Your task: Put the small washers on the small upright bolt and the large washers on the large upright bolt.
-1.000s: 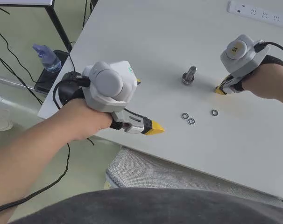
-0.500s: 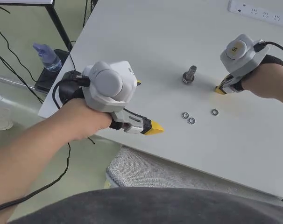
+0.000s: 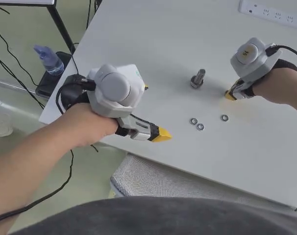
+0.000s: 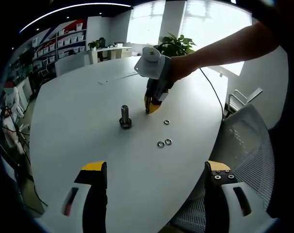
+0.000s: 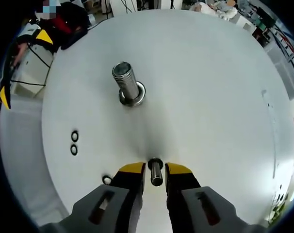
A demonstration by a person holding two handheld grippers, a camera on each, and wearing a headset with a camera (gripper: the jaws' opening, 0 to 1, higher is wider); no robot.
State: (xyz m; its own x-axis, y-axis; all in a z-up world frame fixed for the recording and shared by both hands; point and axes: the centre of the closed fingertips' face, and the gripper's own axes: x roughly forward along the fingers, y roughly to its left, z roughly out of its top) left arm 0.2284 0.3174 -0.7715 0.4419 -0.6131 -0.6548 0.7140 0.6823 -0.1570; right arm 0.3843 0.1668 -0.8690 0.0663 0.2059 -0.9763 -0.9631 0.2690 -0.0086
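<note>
- Yellow-tipped jaws of the right gripper (image 5: 155,170) sit close on either side of the small bolt (image 5: 155,175) and appear to pinch it. Its foot rests on the white table (image 5: 210,97), near the large bolt (image 5: 128,83), which stands upright on its own.
- At the table's near edge the left gripper (image 4: 155,167) hovers with its jaws spread wide and nothing between them.
- Two washers (image 3: 193,121) lie flat just beside each other between the grippers, and a third washer (image 3: 224,117) lies a little apart, nearer the right gripper. They are too small to sort by size.
- The step in hand looks like standing the small bolt upright. To do it well, the pinch should be steady and the shank plumb before release. Opening slowly and evenly should avoid nudging so narrow a foot.
- The free left gripper seems best placed to fetch washers. Thin rings on a smooth top probably need a jaw tip worked under the rim.
- The bolts are the only holders here. The large bolt has a ring at its foot, but I cannot tell whether that is a washer or its own head. The small bolt's shank is hidden between the jaws.
- Beyond the table's edge, lower down, sits a spray bottle (image 3: 49,59); its contents cannot be made out.
</note>
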